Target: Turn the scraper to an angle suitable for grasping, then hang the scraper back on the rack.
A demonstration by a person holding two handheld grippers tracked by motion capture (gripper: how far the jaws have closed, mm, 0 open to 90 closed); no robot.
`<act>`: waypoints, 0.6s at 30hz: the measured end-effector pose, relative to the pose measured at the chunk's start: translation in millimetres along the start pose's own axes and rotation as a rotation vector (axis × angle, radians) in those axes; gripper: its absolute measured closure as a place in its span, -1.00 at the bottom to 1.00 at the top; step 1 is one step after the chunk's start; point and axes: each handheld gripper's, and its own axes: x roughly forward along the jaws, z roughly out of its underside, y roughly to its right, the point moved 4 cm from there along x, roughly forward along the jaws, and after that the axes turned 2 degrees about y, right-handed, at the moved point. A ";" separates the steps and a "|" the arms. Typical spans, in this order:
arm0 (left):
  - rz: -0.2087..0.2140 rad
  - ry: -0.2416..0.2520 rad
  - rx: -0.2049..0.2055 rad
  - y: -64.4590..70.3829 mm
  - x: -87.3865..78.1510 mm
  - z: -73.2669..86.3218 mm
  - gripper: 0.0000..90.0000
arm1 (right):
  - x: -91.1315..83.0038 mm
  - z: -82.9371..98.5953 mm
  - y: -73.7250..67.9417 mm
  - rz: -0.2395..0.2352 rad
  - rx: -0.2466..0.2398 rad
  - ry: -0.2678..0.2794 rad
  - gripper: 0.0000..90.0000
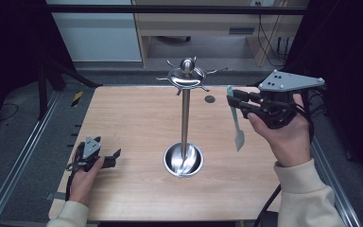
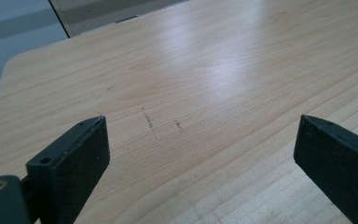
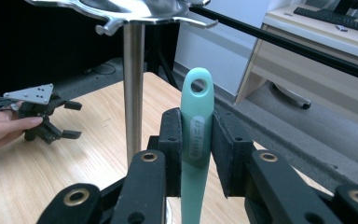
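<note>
A steel utensil stand rises from a round base at the table's middle, with hooked arms around its top disc. My right gripper is held up to the right of the pole, shut on the mint-green handle of a small spatula whose blade hangs down. The handle's hanging hole points up, just below and beside the stand's hooks. My left gripper rests on the table at the front left, jaws open and holding nothing; it appears as the left gripper beyond the pole.
The wooden table has a small dark hole near its back edge. Metal rails run along both sides. A wooden desk with a keyboard stands behind the table.
</note>
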 end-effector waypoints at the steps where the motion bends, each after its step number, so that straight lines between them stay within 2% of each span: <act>1: 0.000 0.000 -0.001 0.3 0.0 0.0 -0.93 | -0.4 -0.4 -0.4 0.000 0.000 0.001 0.65; 18: 0.003 0.004 -0.002 0.8 -0.1 0.0 -0.93 | -4.2 -11.2 -15.5 -0.042 -0.020 0.028 0.65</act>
